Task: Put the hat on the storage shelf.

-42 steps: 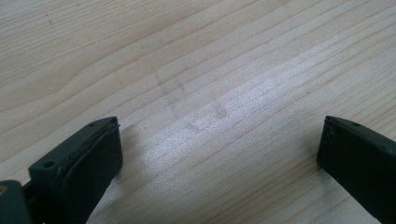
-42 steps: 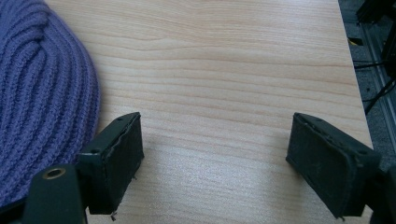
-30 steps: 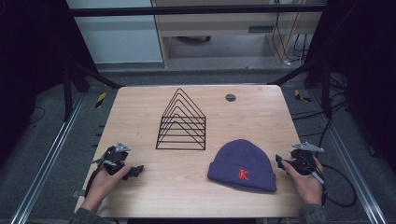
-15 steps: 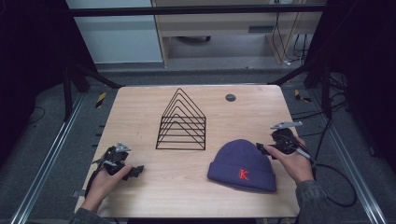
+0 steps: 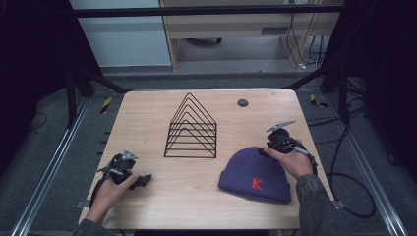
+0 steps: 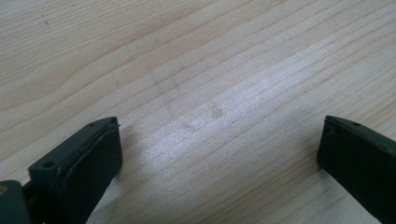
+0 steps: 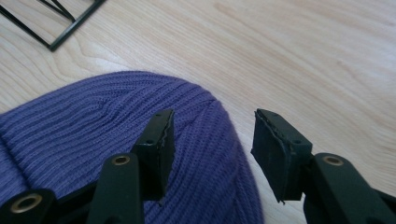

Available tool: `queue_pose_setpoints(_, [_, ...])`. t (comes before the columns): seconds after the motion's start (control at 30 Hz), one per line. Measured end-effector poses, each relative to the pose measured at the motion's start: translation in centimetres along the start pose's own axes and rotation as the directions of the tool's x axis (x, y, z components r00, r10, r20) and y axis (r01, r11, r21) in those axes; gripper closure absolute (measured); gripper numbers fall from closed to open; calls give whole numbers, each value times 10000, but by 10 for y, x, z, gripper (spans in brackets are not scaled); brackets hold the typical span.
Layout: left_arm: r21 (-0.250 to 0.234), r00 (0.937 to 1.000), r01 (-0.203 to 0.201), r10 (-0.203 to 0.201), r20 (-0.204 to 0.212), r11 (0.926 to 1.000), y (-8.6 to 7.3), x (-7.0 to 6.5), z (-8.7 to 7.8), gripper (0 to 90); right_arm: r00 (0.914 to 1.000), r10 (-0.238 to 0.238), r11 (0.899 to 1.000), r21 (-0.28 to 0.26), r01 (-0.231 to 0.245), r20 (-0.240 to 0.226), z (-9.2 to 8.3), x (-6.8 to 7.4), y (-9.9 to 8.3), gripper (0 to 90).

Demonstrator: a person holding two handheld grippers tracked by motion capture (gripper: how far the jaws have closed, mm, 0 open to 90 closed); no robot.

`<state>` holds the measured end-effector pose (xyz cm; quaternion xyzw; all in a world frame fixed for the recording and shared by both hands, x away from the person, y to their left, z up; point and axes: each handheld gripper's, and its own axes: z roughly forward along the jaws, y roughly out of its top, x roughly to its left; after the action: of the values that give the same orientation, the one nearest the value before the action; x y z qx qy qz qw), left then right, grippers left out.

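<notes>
Purple knit beanie [image 5: 255,174] with a red letter on its cuff lies flat on the near right part of the worktop [image 5: 147,118], cuff toward the person and crown pointing away. The right hand-held gripper [image 5: 276,146] sits over the far right edge of the crown; in the right gripper view its jaws straddle that rim of the beanie [image 7: 116,121], one over the ribbed knit and the other over bare wood, and the right hand-held gripper [image 7: 212,140] has just been closing, yet its pads are not pressing the cloth, so it holds nothing. On the near left, the left hand-held gripper [image 5: 140,181] rests low on the worktop in the person's hand, well apart from the beanie; the left hand-held gripper [image 6: 219,144] has its jaws spread wide with only bare wood between them. Farther back, near the middle, a black wire rack [image 5: 192,130] of nested triangles stands upright. Beyond it, toward the far right, lies a small dark round disc [image 5: 242,103].
</notes>
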<state>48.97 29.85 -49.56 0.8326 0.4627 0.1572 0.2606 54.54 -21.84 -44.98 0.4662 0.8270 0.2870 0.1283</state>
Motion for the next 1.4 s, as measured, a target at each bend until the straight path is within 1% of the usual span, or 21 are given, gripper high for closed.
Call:
queue_pose_setpoints(0.2, [-20,10000,-15,15,16,10000,0,0,0,0,9998,172,9989,432,-176,108,17,0,2,489])
queue_pose_setpoints(0.23, [-23,10000,-20,20,16,10000,0,0,0,0,9998,204,9982,560,-207,50,21,0,3,489])
queue_pose_setpoints(0.37, [-25,10000,-3,3,39,10000,0,-1,0,0,9997,227,9966,789,-226,-2,26,1,4,493])
queue_pose_setpoints(0.47, [-32,10000,1,-1,37,10000,0,-1,1,0,9995,299,9950,954,-293,-52,30,-1,3,493])
queue_pose_setpoints(0.53, [-33,10000,0,0,37,10000,0,-1,1,0,9995,292,9947,993,-278,-127,30,0,3,541])
queue_pose_setpoints(0.57, [-29,10000,1,-1,35,10000,1,-1,1,0,9995,248,9942,1046,-229,-171,30,1,2,595])
queue_pose_setpoints(0.63, [-35,10000,-38,39,31,10000,1,-1,1,0,9994,184,9939,1094,-150,-300,30,3,2,675])
queue_pose_setpoints(0.7, [-42,10000,-43,43,45,10000,1,-1,1,0,9995,96,9943,1068,-63,-305,29,3,1,738])
queue_pose_setpoints(0.77, [-15,10000,-62,63,61,10000,1,-1,1,0,9995,90,9953,968,-59,-317,28,4,0,774])
queue_pose_setpoints(0.83, [-24,10000,-61,62,67,10000,1,-1,1,0,9994,-126,9970,757,150,-324,24,5,0,802])
queue_pose_setpoints(0.9, [-22,10000,-64,64,74,10000,1,-1,1,0,9993,-158,9984,533,175,-328,17,6,1,807])
queue_pose_setpoints(1.0, [-12,9999,-73,73,80,10000,1,-1,1,0,9988,-369,9990,227,376,-331,3,10,2,811])
queue_pose_setpoints(1.07, [-15,9999,-84,84,87,10000,1,-1,1,0,9979,-528,9986,-83,526,-369,-7,14,4,811])
queue_pose_setpoints(1.1, [-37,9999,-51,52,104,10000,1,-2,1,0,9979,-528,9986,-83,526,-369,-7,14,4,811])
queue_pose_setpoints(1.13, [-67,9999,-78,79,107,9999,1,-1,1,0,9964,-757,9968,-298,746,-373,-17,19,5,811])
queue_pose_setpoints(1.17, [-67,9999,-78,79,107,9999,1,-1,1,0,9964,-757,9968,-298,746,-373,-17,19,5,811])
queue_pose_setpoints(1.23, [-68,9999,-100,101,128,9999,1,-1,1,0,9940,-1029,9931,-605,1005,-373,-29,23,6,812])
queue_pose_setpoints(1.27, [-74,9998,-114,115,143,9999,2,-1,1,0,9934,-1068,9917,-758,1035,-407,-34,26,7,813])
queue_pose_setpoints(1.3, [-93,9997,-156,158,185,9998,2,-1,0,8,9908,-1291,9868,-1036,1243,-409,-45,29,9,813])
queue_pose_setpoints(1.33, [-93,9997,-156,158,185,9998,2,-1,0,15,9908,-1291,9868,-1036,1243,-409,-45,29,9,813])
queue_pose_setpoints(1.4, [-226,9993,-121,130,361,9997,2,-1,0,24,9887,-1441,9826,-1239,1382,-404,-54,33,10,813])
